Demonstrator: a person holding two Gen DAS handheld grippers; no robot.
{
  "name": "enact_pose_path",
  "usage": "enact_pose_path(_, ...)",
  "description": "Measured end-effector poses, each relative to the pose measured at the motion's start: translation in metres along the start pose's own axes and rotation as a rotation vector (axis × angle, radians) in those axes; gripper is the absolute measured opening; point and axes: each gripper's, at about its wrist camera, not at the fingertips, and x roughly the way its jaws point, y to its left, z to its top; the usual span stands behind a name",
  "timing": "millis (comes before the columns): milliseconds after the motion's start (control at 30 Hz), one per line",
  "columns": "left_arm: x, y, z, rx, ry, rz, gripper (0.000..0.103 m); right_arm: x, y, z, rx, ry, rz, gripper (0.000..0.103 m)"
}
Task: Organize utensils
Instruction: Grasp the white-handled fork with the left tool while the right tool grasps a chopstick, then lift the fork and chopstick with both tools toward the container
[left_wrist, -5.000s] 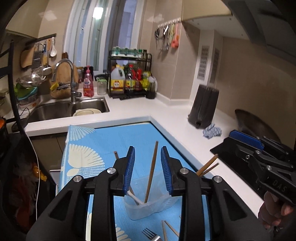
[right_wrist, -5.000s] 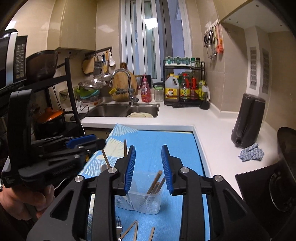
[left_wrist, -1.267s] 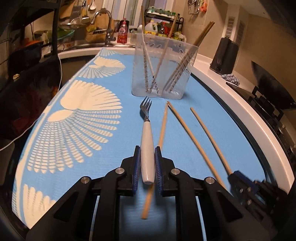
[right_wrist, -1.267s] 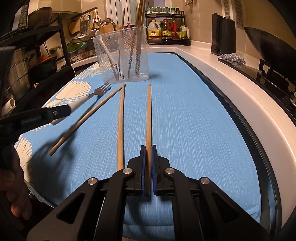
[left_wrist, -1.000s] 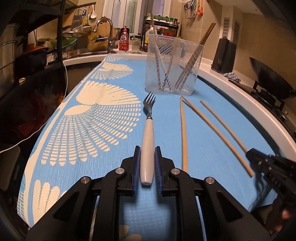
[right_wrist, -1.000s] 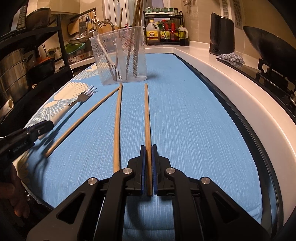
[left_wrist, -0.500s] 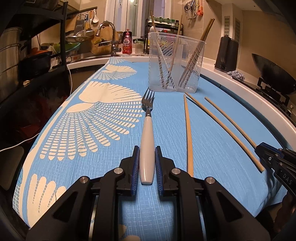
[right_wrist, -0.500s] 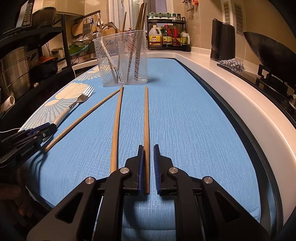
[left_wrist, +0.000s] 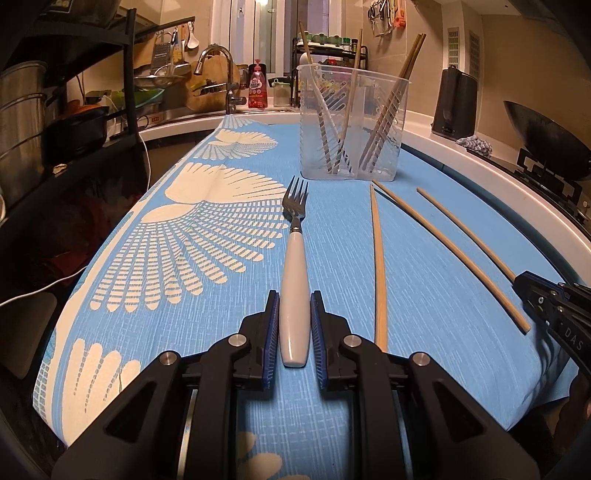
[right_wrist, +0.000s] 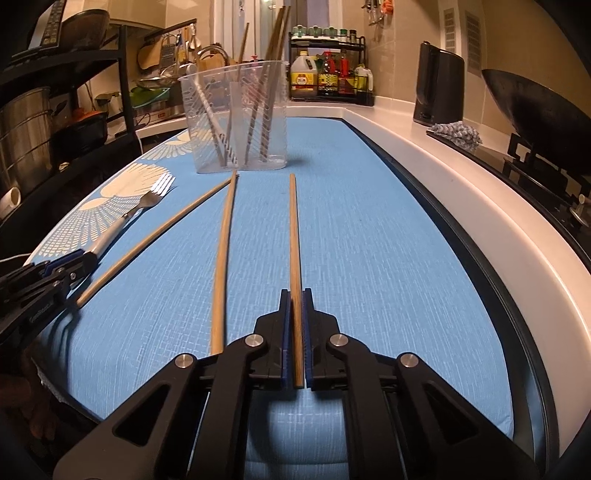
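A fork with a white handle (left_wrist: 294, 295) lies on the blue mat (left_wrist: 221, 258); my left gripper (left_wrist: 294, 306) is shut on the handle's near end. The fork (right_wrist: 147, 201) and the left gripper (right_wrist: 70, 269) also show in the right wrist view. My right gripper (right_wrist: 294, 299) is shut on a wooden chopstick (right_wrist: 293, 240) that points at the clear plastic cup (right_wrist: 236, 122). The cup (left_wrist: 351, 125) holds several chopsticks and a white utensil. Two loose chopsticks (right_wrist: 223, 243) (right_wrist: 155, 232) lie on the mat to the left of the held one. The right gripper (left_wrist: 535, 291) shows at the right edge of the left wrist view.
A white counter edge (right_wrist: 461, 192) runs along the mat's right side, with a dark wok (right_wrist: 535, 110), a black kettle (right_wrist: 439, 88) and a rag (right_wrist: 458, 134). A sink with a faucet (left_wrist: 221, 77) and a bottle rack (right_wrist: 328, 77) stand at the back. A dark shelf with pots (left_wrist: 55, 110) stands left.
Both grippers came down from above the cup to the mat and closed, the left on the fork, the right on a chopstick. In the last second both drew back slightly, with their grips unchanged.
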Motion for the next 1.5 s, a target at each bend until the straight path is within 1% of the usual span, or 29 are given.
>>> enact_pose_path(100, -0.0007, 0.0007, -0.0006, -0.004, -0.004, -0.004, 0.017, 0.0003, -0.001, 0.0001, 0.0, 0.0, -0.002, 0.007)
enact_pose_path(133, -0.0003, 0.0008, 0.0001, -0.006, -0.004, -0.004, 0.017, 0.0005, -0.0014, 0.0002, -0.001, -0.001, -0.003, 0.01)
enact_pose_path(500, 0.0034, -0.0052, 0.0027, 0.012, -0.007, 0.008, 0.018, 0.0003, -0.0004, -0.0013, -0.001, -0.008, 0.0, 0.01)
enact_pose_path(1200, 0.0036, -0.0055, 0.0027, 0.012, -0.007, 0.008, 0.018, 0.0006, -0.0003, 0.0003, -0.011, -0.003, -0.003, 0.01)
enact_pose_path(1233, 0.0037, -0.0056, 0.0028, 0.012, -0.007, 0.008, 0.018, 0.0008, -0.0004, 0.0007, -0.011, -0.003, -0.003, 0.009)
enact_pose_path(1267, 0.0039, -0.0057, 0.003, 0.012, -0.007, 0.008, 0.018, 0.0009, -0.0003, 0.0009, -0.012, -0.002, -0.003, 0.006)
enact_pose_path(1500, 0.0051, -0.0065, 0.0036, 0.011, -0.003, 0.003, 0.018, 0.0019, 0.0006, 0.0028, -0.017, 0.013, -0.004, 0.006)
